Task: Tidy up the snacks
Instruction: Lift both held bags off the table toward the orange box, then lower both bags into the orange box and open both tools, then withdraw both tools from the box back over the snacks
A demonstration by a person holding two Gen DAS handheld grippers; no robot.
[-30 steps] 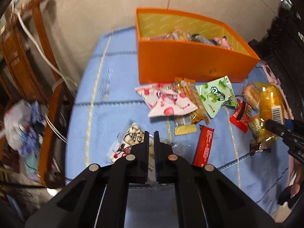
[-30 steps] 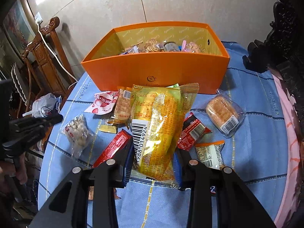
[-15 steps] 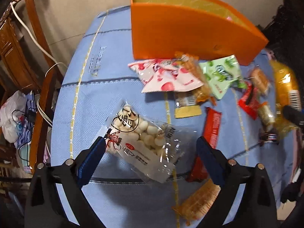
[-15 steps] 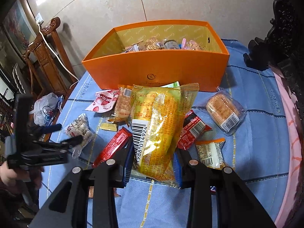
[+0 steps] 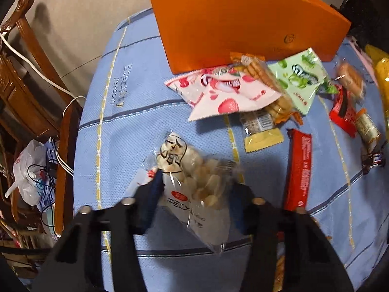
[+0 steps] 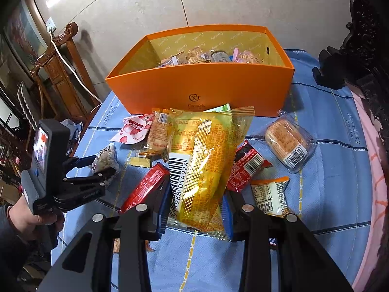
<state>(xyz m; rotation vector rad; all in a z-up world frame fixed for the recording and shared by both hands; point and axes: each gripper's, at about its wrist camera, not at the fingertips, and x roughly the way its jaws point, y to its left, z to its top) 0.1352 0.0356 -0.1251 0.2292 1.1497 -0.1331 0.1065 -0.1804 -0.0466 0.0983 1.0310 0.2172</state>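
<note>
The clear bag of white puffed snacks [image 5: 192,182] sits between the left gripper's [image 5: 194,194] blue-padded fingers [image 5: 153,194], which have narrowed from a wide spread half a second ago and now press its two sides; a second ago they were shut with nothing between them. The bag lies on the blue tablecloth [image 5: 126,121], its lower end reaching back past the fingertips. From the right wrist view the same bag [image 6: 107,158] shows pinched in the left gripper [image 6: 102,168].

The right gripper [image 6: 197,206] is unchanged: its fingers are partly open, clamped on the lower end of the large yellow snack packet [image 6: 204,165], barcode facing up.

Ahead of the left fingers lie a pink strawberry packet [image 5: 223,92], a green packet [image 5: 299,80] and a yellow-ended wafer [image 5: 262,133]; a red bar [image 5: 299,170] lies to their right. Beyond all these stands the orange box [image 6: 199,90], already holding several snacks. Right of the right fingers are a wrapped bun [image 6: 287,141] and a red packet [image 6: 245,168].
</note>
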